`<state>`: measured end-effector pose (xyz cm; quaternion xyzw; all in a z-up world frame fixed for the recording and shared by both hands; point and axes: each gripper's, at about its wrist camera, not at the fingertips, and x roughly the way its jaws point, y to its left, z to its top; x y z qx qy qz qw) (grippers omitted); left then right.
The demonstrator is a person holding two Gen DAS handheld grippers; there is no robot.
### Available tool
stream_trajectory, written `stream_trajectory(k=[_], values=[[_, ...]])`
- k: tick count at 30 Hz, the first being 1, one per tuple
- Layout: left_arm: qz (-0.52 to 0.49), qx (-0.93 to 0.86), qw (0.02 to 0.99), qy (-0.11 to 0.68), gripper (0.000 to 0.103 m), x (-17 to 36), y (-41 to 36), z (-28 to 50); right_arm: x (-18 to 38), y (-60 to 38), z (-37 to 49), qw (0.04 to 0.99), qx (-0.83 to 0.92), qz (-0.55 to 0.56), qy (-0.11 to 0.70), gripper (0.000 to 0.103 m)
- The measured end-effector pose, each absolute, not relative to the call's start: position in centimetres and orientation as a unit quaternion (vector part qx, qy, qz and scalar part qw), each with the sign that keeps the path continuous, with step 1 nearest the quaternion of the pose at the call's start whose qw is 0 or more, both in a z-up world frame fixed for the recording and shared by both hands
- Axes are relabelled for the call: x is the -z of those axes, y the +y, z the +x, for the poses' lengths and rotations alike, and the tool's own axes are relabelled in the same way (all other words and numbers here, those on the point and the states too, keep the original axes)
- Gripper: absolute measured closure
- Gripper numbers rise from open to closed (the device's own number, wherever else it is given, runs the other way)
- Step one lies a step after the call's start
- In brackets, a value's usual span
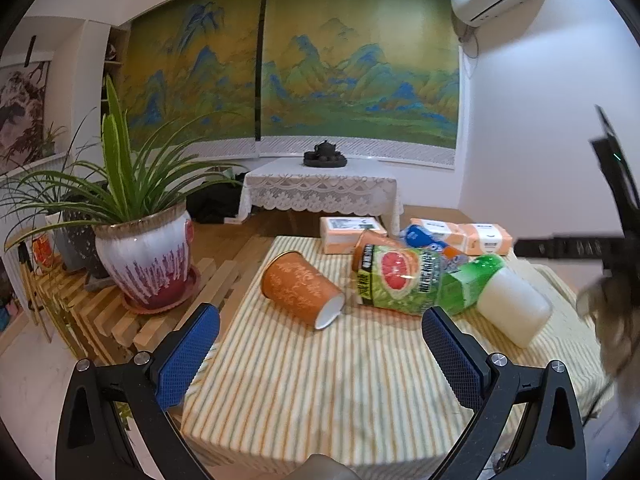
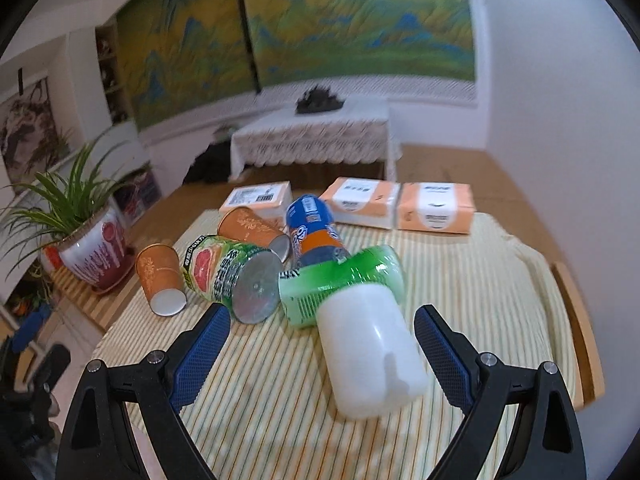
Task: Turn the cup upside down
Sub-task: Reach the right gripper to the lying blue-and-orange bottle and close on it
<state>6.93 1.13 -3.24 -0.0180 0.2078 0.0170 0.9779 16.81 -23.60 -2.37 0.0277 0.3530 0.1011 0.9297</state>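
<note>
An orange paper cup (image 1: 298,288) (image 2: 158,276) lies on its side on the striped tablecloth (image 1: 340,380), its white base turned toward me. A second orange cup (image 1: 370,242) (image 2: 252,228) lies on its side farther back. My left gripper (image 1: 320,344) is open and empty, a short way in front of the near cup. My right gripper (image 2: 322,344) is open too, its fingers either side of a white-and-green bottle (image 2: 360,320) (image 1: 500,300) lying on the cloth, not touching it.
A grapefruit-print can (image 1: 396,280) (image 2: 228,276) and a blue bottle (image 2: 314,228) lie among the cups. Tissue packs (image 2: 400,204) sit at the back. A potted plant (image 1: 148,256) stands on slatted wood to the left. The table's right edge (image 2: 580,320) is close.
</note>
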Motion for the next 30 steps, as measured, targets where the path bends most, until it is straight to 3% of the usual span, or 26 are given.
stream_trajectory(k=[17, 20, 30], values=[[-0.044, -0.073, 0.967, 0.240, 0.001, 6.1, 7.3, 12.0, 5.3, -20.5, 35.8, 0.829, -0.182, -0.007, 0.529, 0.012], [-0.046, -0.079, 0.965, 0.245, 0.001, 6.8, 7.9, 12.7, 6.7, -20.5, 37.6, 0.813, -0.184, -0.005, 0.552, 0.021], [-0.049, -0.083, 0.961, 0.258, 0.001, 8.2, 8.4, 14.3, 8.4, -19.6, 39.2, 0.787, -0.214, -0.019, 0.579, 0.022]])
